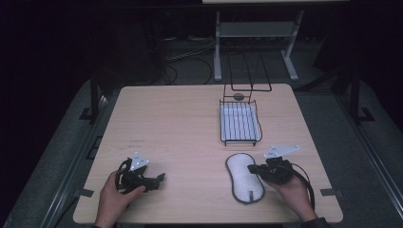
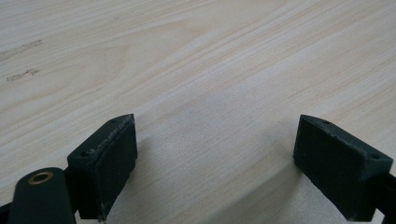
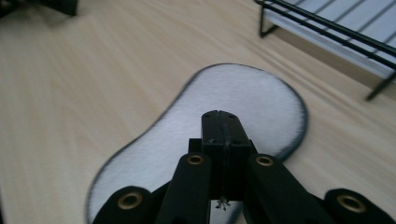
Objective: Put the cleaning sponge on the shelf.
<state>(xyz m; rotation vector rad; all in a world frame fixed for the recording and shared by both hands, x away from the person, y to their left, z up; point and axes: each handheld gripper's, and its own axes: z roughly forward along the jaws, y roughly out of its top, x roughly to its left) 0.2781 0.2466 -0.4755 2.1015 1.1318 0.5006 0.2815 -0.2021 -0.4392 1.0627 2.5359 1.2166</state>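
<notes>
From the high view we see a pale wooden table (image 1: pixel 190 137) with a white, bean-shaped fluffy pad edged in dark grey (image 1: pixel 243 178) lying flat near its front right part. The right gripper (image 1: pixel 253 168) reaches in from the pad's right side, its tip at the pad's right edge; from here we cannot tell whether it touches the pad or hangs just above it. Just behind the pad stands a black wire rack with a white tray inside (image 1: pixel 240 122), near but apart from it. The left gripper (image 1: pixel 159 179) rests at the front left of the table, well apart from the pad.

In the left gripper view we look along the left gripper (image 2: pixel 215 158), whose two black jaws stand wide apart with bare wood grain between them.

In the right gripper view the right gripper (image 3: pixel 221 123) has its jaws pressed together, with nothing visible between them. The pad (image 3: pixel 224 107) spreads out beneath and beyond the joined tips. Its surface looks soft and short-napped, white to pale grey, with a thin dark border following its pinched, kidney-like outline. The wire rack (image 3: pixel 327 25) crosses the upper right corner, beyond the pad's far end.
</notes>
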